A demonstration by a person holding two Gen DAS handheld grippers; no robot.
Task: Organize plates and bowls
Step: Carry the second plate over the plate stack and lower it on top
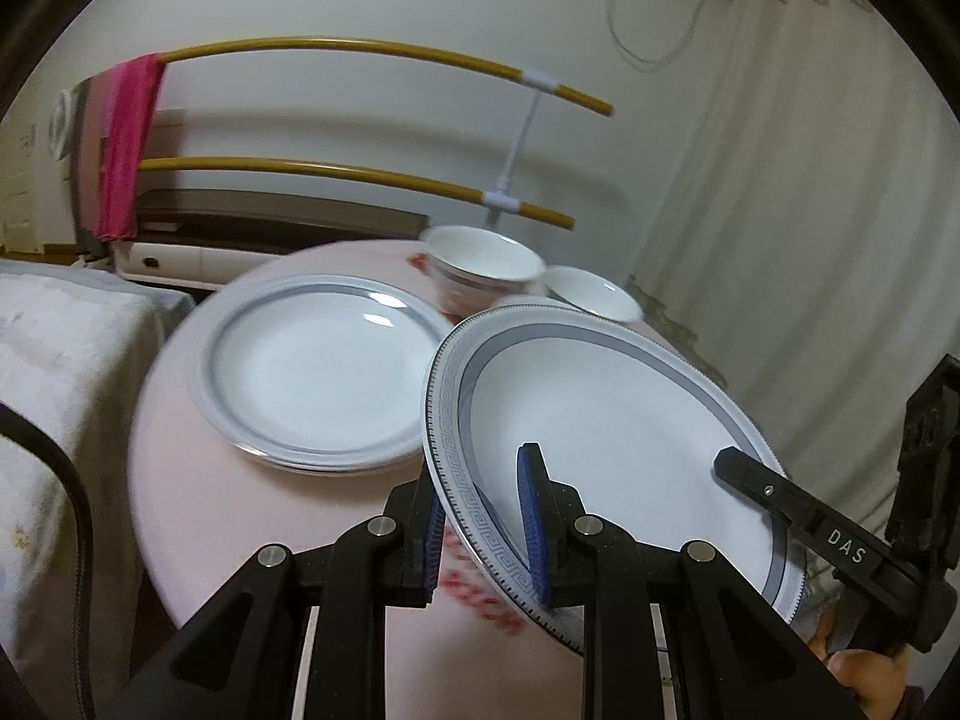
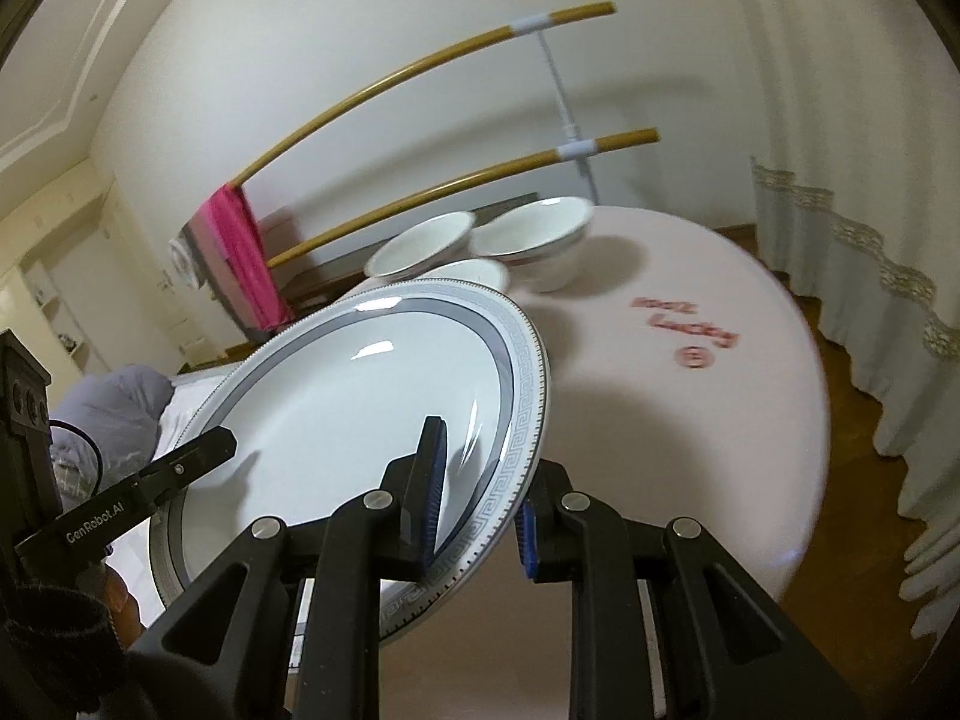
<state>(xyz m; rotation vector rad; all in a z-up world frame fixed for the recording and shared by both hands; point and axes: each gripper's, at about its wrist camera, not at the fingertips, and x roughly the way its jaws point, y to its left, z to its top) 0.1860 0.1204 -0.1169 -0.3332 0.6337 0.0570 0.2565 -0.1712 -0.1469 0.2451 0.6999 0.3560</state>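
A white plate [image 1: 612, 420] with a grey Greek-key rim hangs tilted above the pink round table [image 1: 198, 480]. My left gripper [image 1: 483, 516] is shut on its near-left rim, blue pads on both faces. My right gripper [image 2: 480, 498] is shut on the same plate [image 2: 360, 414] at its right rim. Each view shows the other gripper's finger [image 1: 756, 477] [image 2: 192, 450] lying on the opposite rim. A stack of matching plates [image 1: 324, 372] rests on the table to the left. Behind it stand a deep bowl [image 1: 486, 270] and a shallow bowl [image 1: 591, 297]. The right wrist view shows two bowls [image 2: 420, 246] [image 2: 534, 234] and a small dish [image 2: 474, 273].
A rack of yellow bars [image 1: 360, 51] with a pink towel [image 1: 126, 150] stands behind the table [image 2: 690, 420]. A white lace-edged curtain [image 2: 870, 276] hangs at the right over wooden floor [image 2: 852, 420]. A bed with pale covers [image 1: 54, 372] lies at the left.
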